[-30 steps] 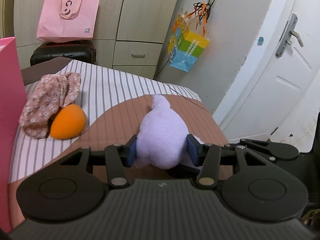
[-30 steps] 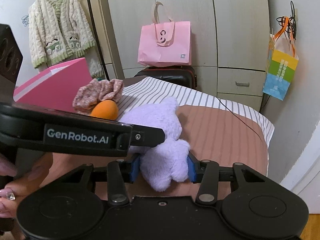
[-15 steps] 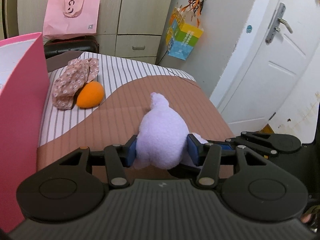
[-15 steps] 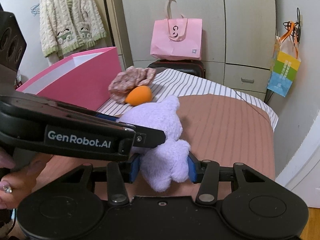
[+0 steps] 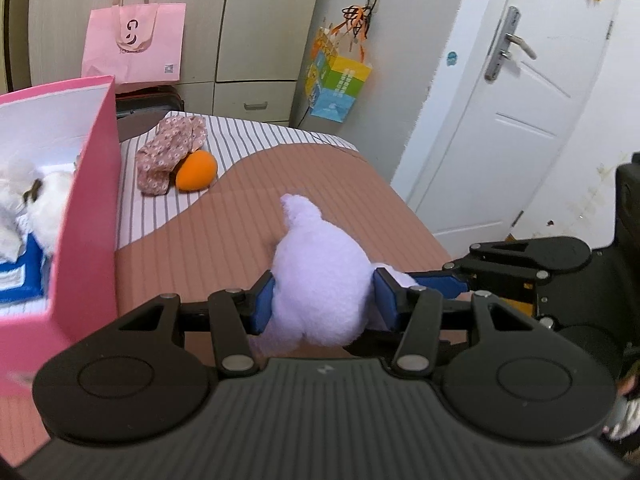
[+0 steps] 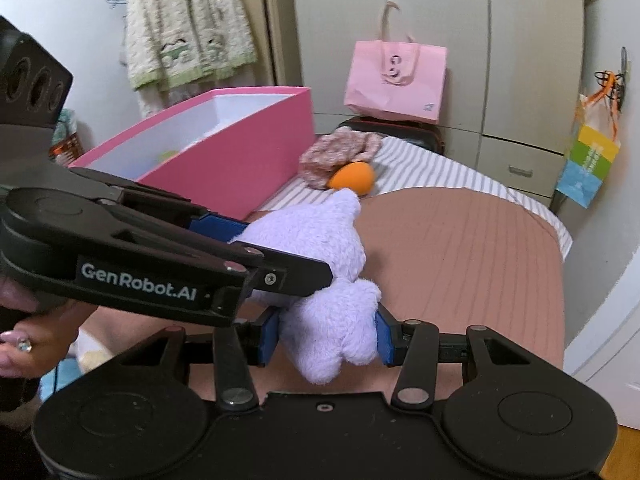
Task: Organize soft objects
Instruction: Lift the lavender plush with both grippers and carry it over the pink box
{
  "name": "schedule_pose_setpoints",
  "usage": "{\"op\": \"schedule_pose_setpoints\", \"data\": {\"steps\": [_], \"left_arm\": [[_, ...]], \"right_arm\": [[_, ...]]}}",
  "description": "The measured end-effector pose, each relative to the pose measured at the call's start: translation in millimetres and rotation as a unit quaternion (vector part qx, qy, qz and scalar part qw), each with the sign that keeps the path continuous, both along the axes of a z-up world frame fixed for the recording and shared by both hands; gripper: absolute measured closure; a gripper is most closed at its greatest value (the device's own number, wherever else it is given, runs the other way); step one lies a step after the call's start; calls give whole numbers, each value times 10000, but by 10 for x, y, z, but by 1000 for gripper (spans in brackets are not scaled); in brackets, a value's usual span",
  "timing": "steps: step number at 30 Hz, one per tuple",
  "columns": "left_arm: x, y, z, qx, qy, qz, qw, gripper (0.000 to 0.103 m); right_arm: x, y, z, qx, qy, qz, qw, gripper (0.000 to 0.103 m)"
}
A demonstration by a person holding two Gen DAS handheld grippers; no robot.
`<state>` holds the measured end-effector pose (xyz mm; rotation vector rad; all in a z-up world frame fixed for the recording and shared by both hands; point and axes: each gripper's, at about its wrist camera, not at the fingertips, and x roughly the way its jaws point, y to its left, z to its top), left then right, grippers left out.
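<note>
Left wrist view: my left claw (image 5: 323, 300) and right claw (image 6: 324, 334) both pinch the lavender plush toy (image 5: 320, 276) above the bed (image 5: 248, 232) beside the pink box (image 5: 92, 216); it looks light, squashy, non-slip, best gripped mid-body.

Open bed ahead, pink box wall at left

The brown bed (image 5: 248, 216) surface lies bare toward its far edge; the pink box (image 5: 92, 216) wall blocks the left side, orange plush (image 5: 196, 170) and floral cloth (image 5: 170, 152) near its far corner.

Pink box (image 5: 86, 216) cut off at the left edge, white plush (image 5: 36, 200) inside only partly visible
</note>
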<state>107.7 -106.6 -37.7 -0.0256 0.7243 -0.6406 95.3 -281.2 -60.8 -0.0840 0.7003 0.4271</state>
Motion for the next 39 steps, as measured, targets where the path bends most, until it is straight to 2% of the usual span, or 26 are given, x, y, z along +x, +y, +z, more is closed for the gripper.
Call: {"op": "schedule_pose_setpoints", "data": {"steps": [12, 19, 25, 33, 39], "left_arm": [[-643, 733, 146, -21, 112, -272, 9996, 54], [-849, 1182, 284, 103, 245, -147, 9995, 54], [-919, 1609, 448, -7, 242, 210, 9995, 54], [-796, 1994, 667, -36, -272, 557, 9981, 54], [-443, 2190, 749, -225, -523, 774, 9954, 54]], "right_arm": [[-570, 543, 215, -232, 367, 833, 9956, 50], [-703, 899, 345, -154, 537, 1274, 9903, 50], [-638, 1175, 444, 248, 736, 1683, 9827, 50], [-377, 1532, 677, 451, 429, 1961, 9786, 50], [-108, 1753, 784, 380, -20, 1959, 9799, 49]]}}
